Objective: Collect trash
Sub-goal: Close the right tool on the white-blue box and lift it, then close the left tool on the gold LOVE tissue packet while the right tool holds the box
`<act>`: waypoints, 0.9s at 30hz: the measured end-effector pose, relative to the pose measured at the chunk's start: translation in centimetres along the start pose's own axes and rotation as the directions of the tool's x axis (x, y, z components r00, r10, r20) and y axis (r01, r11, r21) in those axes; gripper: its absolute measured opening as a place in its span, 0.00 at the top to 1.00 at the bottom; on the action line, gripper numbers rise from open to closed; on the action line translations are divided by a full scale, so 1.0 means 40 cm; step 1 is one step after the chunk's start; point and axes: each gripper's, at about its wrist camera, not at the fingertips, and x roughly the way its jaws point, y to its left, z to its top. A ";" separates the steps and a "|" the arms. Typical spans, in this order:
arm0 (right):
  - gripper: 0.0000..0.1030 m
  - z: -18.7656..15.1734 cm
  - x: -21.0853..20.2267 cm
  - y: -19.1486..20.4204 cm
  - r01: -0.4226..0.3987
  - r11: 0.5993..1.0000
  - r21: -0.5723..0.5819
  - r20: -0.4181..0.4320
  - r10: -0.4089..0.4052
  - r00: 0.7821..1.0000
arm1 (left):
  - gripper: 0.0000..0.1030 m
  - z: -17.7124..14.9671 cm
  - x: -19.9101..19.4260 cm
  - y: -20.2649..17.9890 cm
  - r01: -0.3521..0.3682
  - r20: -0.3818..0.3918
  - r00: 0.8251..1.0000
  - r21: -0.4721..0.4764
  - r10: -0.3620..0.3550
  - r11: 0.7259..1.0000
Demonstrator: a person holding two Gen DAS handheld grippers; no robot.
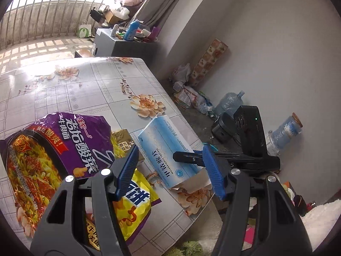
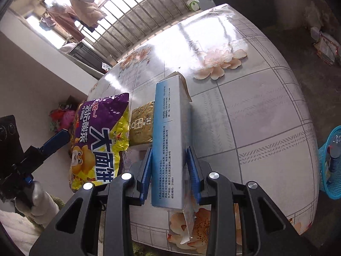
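My right gripper (image 2: 169, 149) is shut on a long blue-and-white tablet box (image 2: 170, 132), pads pressing its two narrow sides; the box is lifted at a tilt over the flowered table (image 2: 255, 111). In the left wrist view the same box (image 1: 166, 149) hangs ahead of my left gripper (image 1: 170, 147), which is open with nothing between its pads. A purple noodle packet (image 1: 53, 149) lies on a yellow snack packet (image 1: 132, 213), with a small gold packet (image 2: 141, 123) beside them. The left gripper (image 2: 57, 139) hovers just left of these packets.
A turquoise mesh basket (image 2: 329, 164) stands on the floor past the table's right edge. A gloved hand (image 2: 38, 198) holds the left gripper. Water bottles (image 1: 230, 102) and bags lie on the floor by the wall. A cluttered grey cabinet (image 1: 119, 40) stands beyond the table.
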 end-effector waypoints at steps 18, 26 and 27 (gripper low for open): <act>0.69 -0.116 -0.095 -0.189 -0.122 0.964 0.236 0.175 0.081 0.981 | 0.43 -0.064 0.227 0.049 -0.296 -0.208 0.938 -0.063 0.277 0.953; 0.69 -0.109 -0.093 -0.206 -0.175 0.952 0.251 0.199 0.126 0.972 | 0.33 -0.042 0.278 0.056 -0.458 -0.187 0.876 -0.028 0.445 0.889; 0.69 -0.111 -0.093 -0.209 -0.180 0.950 0.255 0.203 0.130 0.971 | 0.33 -0.043 0.291 0.057 -0.481 -0.185 0.863 -0.021 0.470 0.876</act>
